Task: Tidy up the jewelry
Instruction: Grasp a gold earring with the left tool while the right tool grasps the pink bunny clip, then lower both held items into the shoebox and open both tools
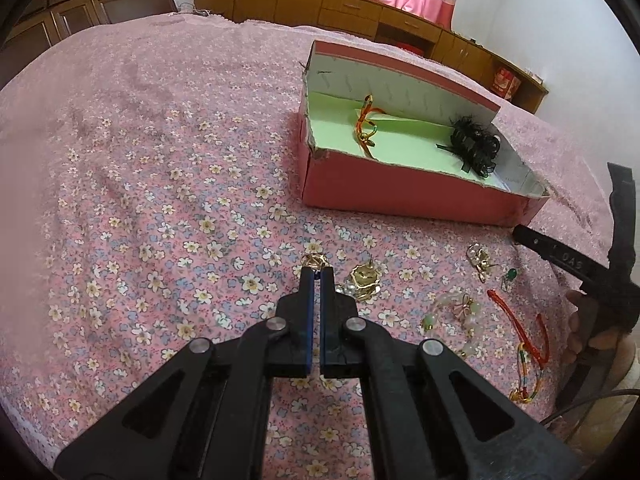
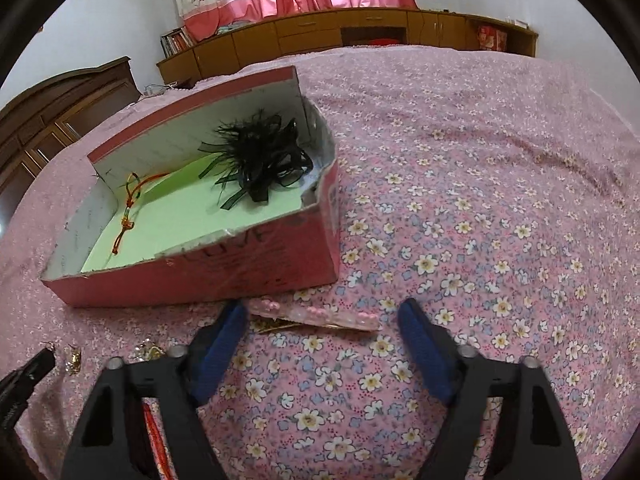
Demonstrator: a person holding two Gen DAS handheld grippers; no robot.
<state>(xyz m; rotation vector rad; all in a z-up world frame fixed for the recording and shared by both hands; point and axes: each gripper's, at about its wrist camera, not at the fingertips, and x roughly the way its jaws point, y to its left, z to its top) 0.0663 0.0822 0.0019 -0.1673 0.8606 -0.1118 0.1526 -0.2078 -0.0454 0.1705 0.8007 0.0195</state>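
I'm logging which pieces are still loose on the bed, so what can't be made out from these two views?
- Left wrist view: the gold piece at the left gripper is partly covered by the fingertips; its type is unclear.
- Right wrist view: the red cord is hidden behind the right gripper frame.
- Right wrist view: small gold earrings are too small to identify.
- Both views: the box near wall hides part of its floor.

Loose jewelry (image 1: 460,312) beside pink box (image 1: 404,194)
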